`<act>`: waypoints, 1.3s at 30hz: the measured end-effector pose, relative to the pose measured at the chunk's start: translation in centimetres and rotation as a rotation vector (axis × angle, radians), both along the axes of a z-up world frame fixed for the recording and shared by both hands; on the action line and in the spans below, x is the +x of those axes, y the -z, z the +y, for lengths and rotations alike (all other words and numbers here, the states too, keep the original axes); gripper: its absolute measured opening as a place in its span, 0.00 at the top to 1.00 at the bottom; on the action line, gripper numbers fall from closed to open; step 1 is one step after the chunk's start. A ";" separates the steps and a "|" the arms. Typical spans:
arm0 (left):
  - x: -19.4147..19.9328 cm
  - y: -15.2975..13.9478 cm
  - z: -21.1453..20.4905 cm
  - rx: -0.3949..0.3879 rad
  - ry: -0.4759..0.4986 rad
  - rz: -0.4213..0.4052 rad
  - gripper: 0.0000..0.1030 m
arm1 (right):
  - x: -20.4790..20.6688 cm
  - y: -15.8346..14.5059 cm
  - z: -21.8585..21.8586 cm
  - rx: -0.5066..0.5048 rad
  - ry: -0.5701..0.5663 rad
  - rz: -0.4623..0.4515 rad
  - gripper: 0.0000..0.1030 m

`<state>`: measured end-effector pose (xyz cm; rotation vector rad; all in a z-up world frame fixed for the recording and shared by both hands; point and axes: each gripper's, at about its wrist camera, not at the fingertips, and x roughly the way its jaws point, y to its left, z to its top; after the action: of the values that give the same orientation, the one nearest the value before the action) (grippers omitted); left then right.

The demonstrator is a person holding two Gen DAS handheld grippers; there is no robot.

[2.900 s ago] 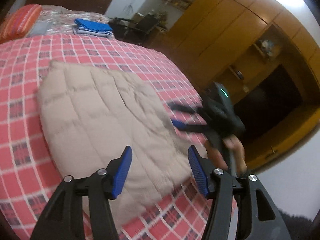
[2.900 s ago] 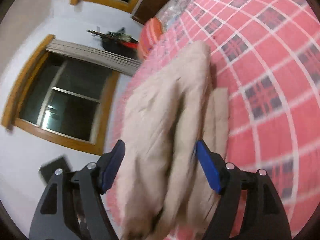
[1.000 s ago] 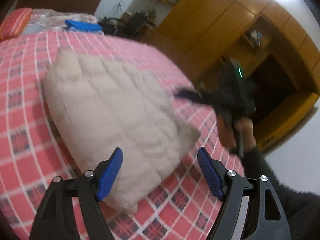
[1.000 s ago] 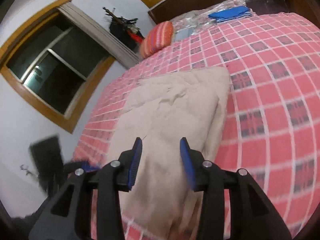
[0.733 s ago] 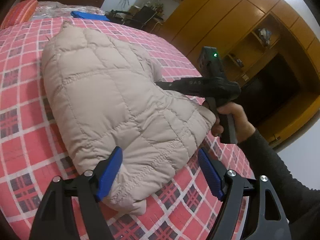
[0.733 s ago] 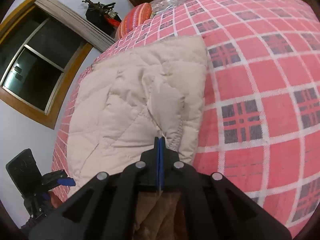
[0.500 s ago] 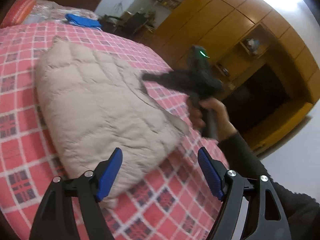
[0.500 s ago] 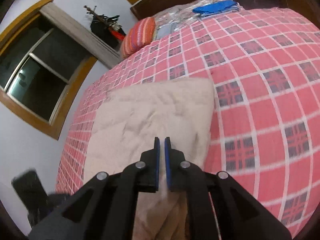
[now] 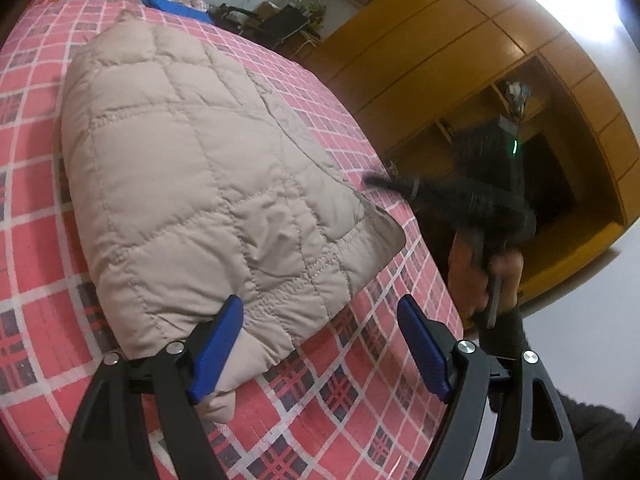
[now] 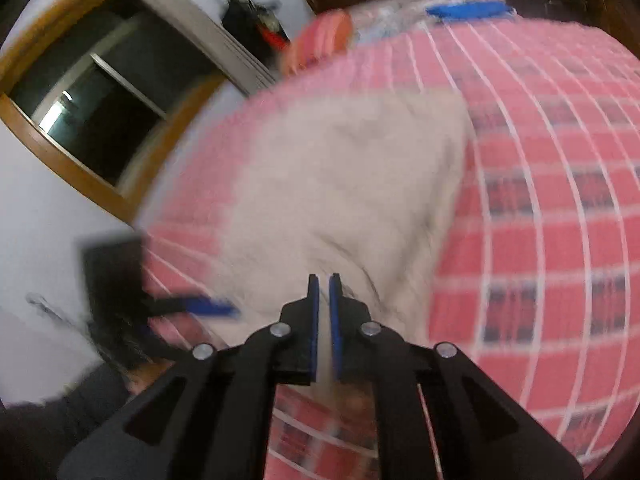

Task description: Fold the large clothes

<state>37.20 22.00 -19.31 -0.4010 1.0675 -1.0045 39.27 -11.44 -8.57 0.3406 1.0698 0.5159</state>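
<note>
Bedroom with a large bed and wooden furniture

The bed (image 9: 352,408) has a red checked cover. At its far end lie a striped orange pillow (image 10: 320,38) and folded blue cloth (image 10: 468,10). A tall wardrobe (image 9: 432,64) of yellow-brown wood with open shelves fills one wall. On the other side, a wood-framed window (image 10: 92,96) is dark, set in a white wall (image 10: 36,216).

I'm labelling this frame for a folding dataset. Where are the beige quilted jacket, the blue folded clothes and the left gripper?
beige quilted jacket (image 9: 192,168): left wrist view, middle of its quilted top.
blue folded clothes (image 9: 176,7): left wrist view, top of the stack.
left gripper (image 9: 320,342): left wrist view, midway between the open fingertips.
</note>
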 end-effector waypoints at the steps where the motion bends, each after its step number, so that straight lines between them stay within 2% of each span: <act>1: -0.1 -0.1 0.4 -0.015 -0.002 0.025 0.23 | 0.1 1.5 -0.4 -0.024 0.022 0.034 0.96; 3: -0.5 -1.3 1.5 -0.031 -0.026 0.051 0.23 | 0.4 2.8 -1.2 -0.022 0.050 0.066 0.96; 5: -1.1 -2.7 3.8 -0.019 -0.066 0.021 0.17 | 0.2 2.1 -1.8 0.039 0.053 0.075 0.91; 6: -1.3 -3.2 5.1 0.009 -0.104 0.008 0.15 | 0.1 1.4 -2.5 0.108 0.055 0.080 0.87; 8: -1.1 -3.1 7.3 0.054 -0.168 0.027 0.11 | 0.3 0.6 -4.6 0.226 0.058 0.101 0.66; 9: -0.8 -2.6 8.0 0.065 -0.187 0.055 0.11 | 0.5 0.3 -5.8 0.275 0.073 0.119 0.33; 10: -0.5 -1.7 8.9 0.070 -0.204 0.113 0.10 | 0.7 -0.1 -6.3 0.290 0.089 0.120 0.12; 12: 0.0 0.2 10.0 0.071 -0.225 0.214 0.10 | 1.2 -0.2 -8.4 0.316 0.142 0.124 0.11; 14: 0.6 2.1 10.7 0.060 -0.214 0.306 0.07 | 1.9 0.7 -9.8 0.390 0.164 0.181 0.11; 16: 0.8 3.0 10.8 0.045 -0.213 0.350 0.05 | 3.0 1.5 -10.3 0.424 0.159 0.228 0.10; 20: 1.4 4.5 11.1 -0.008 -0.234 0.429 0.04 | 5.5 2.4 -8.8 0.404 0.123 0.264 0.10; 25: 1.7 5.0 9.7 -0.058 -0.213 0.438 0.04 | 8.6 3.8 -6.7 0.413 0.068 0.314 0.10; 28: 1.9 5.0 8.9 -0.074 -0.195 0.430 0.04 | 9.8 3.7 -5.9 0.404 0.049 0.330 0.10; 34: 2.5 5.6 7.1 -0.071 -0.194 0.408 0.04 | 11.3 4.7 -5.8 0.432 0.048 0.348 0.10; 39: 3.3 6.5 6.6 -0.121 -0.173 0.429 0.04 | 12.1 5.5 -4.8 0.443 0.023 0.351 0.08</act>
<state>40.52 28.59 -25.79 -0.8207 1.3315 -0.8490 51.34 -16.29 -14.12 0.8566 1.2834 0.6898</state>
